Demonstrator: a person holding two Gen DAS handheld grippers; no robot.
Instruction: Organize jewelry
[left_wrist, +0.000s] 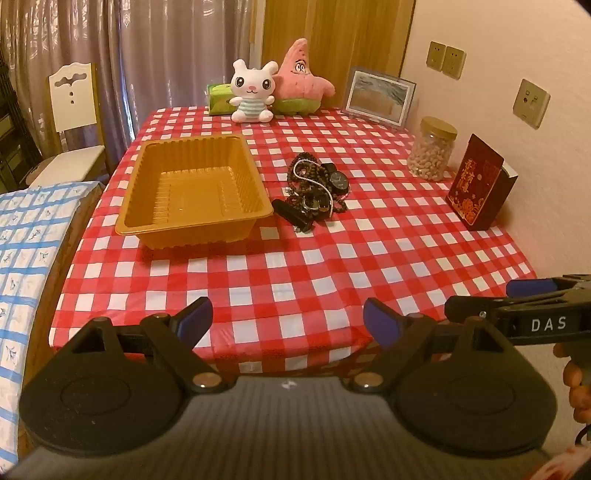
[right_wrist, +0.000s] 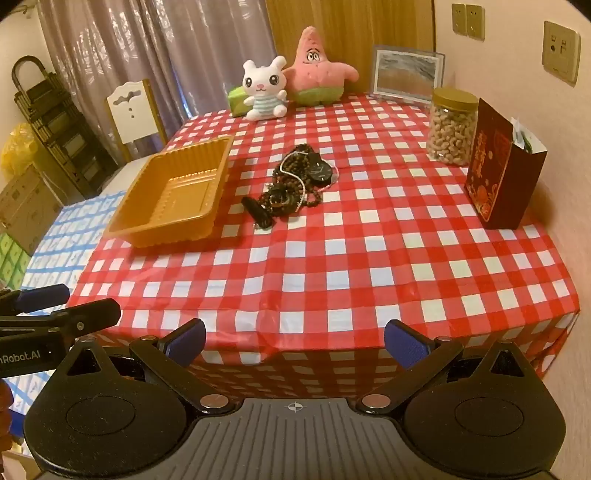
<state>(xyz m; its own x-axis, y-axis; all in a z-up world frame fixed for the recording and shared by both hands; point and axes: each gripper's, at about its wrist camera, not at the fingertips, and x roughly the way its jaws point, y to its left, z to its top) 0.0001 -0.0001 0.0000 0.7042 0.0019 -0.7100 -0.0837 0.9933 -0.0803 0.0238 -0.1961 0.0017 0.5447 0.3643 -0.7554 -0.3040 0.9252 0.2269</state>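
A tangled heap of jewelry (left_wrist: 316, 190) (right_wrist: 295, 184) lies mid-table on the red checked cloth: dark bead strands, a pale chain, a black watch (left_wrist: 339, 180) (right_wrist: 320, 171) and a small black bar (left_wrist: 291, 214) (right_wrist: 257, 213). An empty orange plastic tray (left_wrist: 192, 186) (right_wrist: 173, 188) stands just left of the heap. My left gripper (left_wrist: 287, 323) hovers open over the table's near edge, far short of the heap. My right gripper (right_wrist: 294, 341) is also open, at the same near edge, with nothing between its fingers. Each gripper shows at the side of the other's view.
At the table's far end sit a white bunny plush (left_wrist: 253, 92), a pink star plush (left_wrist: 303, 79), a green box and a picture frame (left_wrist: 376, 98). A jar of nuts (left_wrist: 432, 147) and a red box (left_wrist: 478, 181) stand along the right wall. A white chair (left_wrist: 74, 122) is at the left.
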